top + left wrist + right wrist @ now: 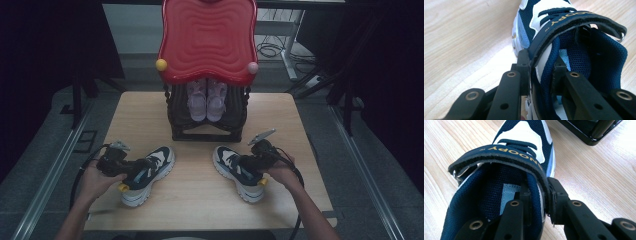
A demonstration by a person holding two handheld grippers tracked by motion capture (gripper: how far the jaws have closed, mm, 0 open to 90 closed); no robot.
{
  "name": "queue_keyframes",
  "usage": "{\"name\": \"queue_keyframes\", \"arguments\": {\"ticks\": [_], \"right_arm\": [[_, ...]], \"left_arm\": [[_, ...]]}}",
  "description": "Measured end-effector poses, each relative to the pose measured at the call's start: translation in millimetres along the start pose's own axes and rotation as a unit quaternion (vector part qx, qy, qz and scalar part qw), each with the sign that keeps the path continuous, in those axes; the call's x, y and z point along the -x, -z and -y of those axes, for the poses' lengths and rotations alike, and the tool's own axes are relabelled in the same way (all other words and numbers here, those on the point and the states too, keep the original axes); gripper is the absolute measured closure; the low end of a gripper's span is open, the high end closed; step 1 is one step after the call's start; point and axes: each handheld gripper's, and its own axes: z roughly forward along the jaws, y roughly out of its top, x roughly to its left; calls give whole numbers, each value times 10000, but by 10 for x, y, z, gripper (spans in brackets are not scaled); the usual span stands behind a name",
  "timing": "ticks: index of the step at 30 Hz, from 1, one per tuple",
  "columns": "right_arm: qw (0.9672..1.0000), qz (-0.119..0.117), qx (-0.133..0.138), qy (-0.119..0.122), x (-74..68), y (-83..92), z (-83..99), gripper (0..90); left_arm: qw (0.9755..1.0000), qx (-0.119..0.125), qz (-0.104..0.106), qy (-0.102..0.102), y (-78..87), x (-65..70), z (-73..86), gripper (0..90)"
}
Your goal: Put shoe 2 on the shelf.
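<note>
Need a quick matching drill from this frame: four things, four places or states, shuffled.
Things:
1. left gripper
2. right gripper
3. pair of lilac sandals
4. yellow ball

Places or states:
A. on the black rack under the red wavy top
B. clamped on the collar of the right-hand navy-and-white sneaker
C. at the red wavy top's left corner
D. clamped on the collar of the left-hand navy-and-white sneaker

Pairs: 1-D, 2-B, 3-A, 4-C

A black shoe rack [207, 131] is standing at the table's [200, 200] far middle, holding pink sandals [206, 100] under a red wavy top [207, 37].
</note>
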Motion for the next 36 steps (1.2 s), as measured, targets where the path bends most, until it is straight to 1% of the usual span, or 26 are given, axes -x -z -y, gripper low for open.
{"name": "queue_keyframes", "arguments": {"ticks": [4, 8, 12, 13, 14, 15, 16, 17, 18, 19, 20, 21, 22, 23, 24, 25, 26, 27, 28, 29, 30, 31, 33, 34, 35, 36], "right_arm": [[9996, -85, 224, -126, 28, 46, 50, 765], [9979, -225, 540, -278, 60, 130, 105, 765], [9942, -340, 927, -435, 105, 197, 178, 765], [9942, -340, 927, -435, 105, 197, 178, 765], [9917, -414, 1103, -517, 134, 217, 220, 765], [9905, -445, 1169, -564, 149, 226, 240, 765], [9894, -464, 1238, -607, 163, 235, 262, 765], [9894, -464, 1238, -607, 163, 235, 262, 765], [9868, -524, 1360, -710, 198, 257, 311, 765], [9868, -524, 1360, -710, 198, 257, 311, 765], [9842, -545, 1494, -784, 220, 276, 350, 765], [9826, -558, 1569, -827, 236, 290, 372, 765], [9806, -575, 1663, -868, 251, 304, 396, 765], [9806, -575, 1663, -868, 251, 304, 396, 765], [9765, -598, 1833, -960, 284, 340, 445, 765], [9741, -618, 1928, -1005, 299, 358, 471, 765], [9720, -615, 2019, -1035, 315, 375, 496, 765], [9702, -621, 2083, -1072, 327, 393, 519, 765], [9685, -610, 2151, -1098, 339, 411, 542, 765], [9673, -581, 2201, -1115, 352, 433, 565, 765], [9673, -581, 2201, -1115, 352, 433, 565, 765], [9634, -573, 2325, -1209, 382, 474, 613, 765], [9586, -576, 2448, -1335, 422, 513, 666, 765], [9565, -582, 2498, -1391, 441, 532, 691, 765], [9565, -582, 2498, -1391, 441, 532, 691, 765], [9545, -563, 2564, -1415, 460, 548, 713, 765]], "left_arm": [[9995, 283, 93, 125, 100, -20, -2, 755], [9974, 619, 215, 311, 173, -40, 25, 754], [9947, 848, 238, 532, 195, -79, 67, 754], [9947, 848, 238, 532, 195, -79, 67, 754], [9934, 942, 251, 610, 205, -95, 88, 754], [9925, 998, 276, 655, 214, -103, 99, 754], [9925, 998, 276, 655, 214, -103, 99, 754], [9917, 1040, 303, 689, 224, -114, 109, 754], [9904, 1113, 350, 744, 237, -124, 121, 754], [9896, 1156, 373, 770, 246, -130, 128, 754], [9878, 1252, 425, 823, 272, -144, 144, 754], [9878, 1252, 425, 823, 272, -144, 144, 754], [9856, 1372, 457, 871, 294, -158, 158, 754], [9856, 1372, 457, 871, 294, -158, 158, 754], [9824, 1524, 470, 968, 311, -169, 174, 754], [9811, 1587, 463, 1009, 321, -176, 181, 754], [9798, 1642, 472, 1037, 331, -183, 188, 754], [9798, 1642, 472, 1037, 331, -183, 188, 754], [9776, 1747, 464, 1081, 352, -192, 200, 755], [9765, 1791, 461, 1103, 364, -197, 205, 754], [9765, 1791, 461, 1103, 364, -197, 205, 754], [9742, 1877, 492, 1150, 387, -208, 215, 754], [9719, 1963, 527, 1189, 412, -220, 225, 754], [9706, 2007, 545, 1214, 423, -225, 229, 754], [9706, 2007, 545, 1214, 423, -225, 229, 754], [9690, 2058, 574, 1242, 434, -234, 233, 754]]}}
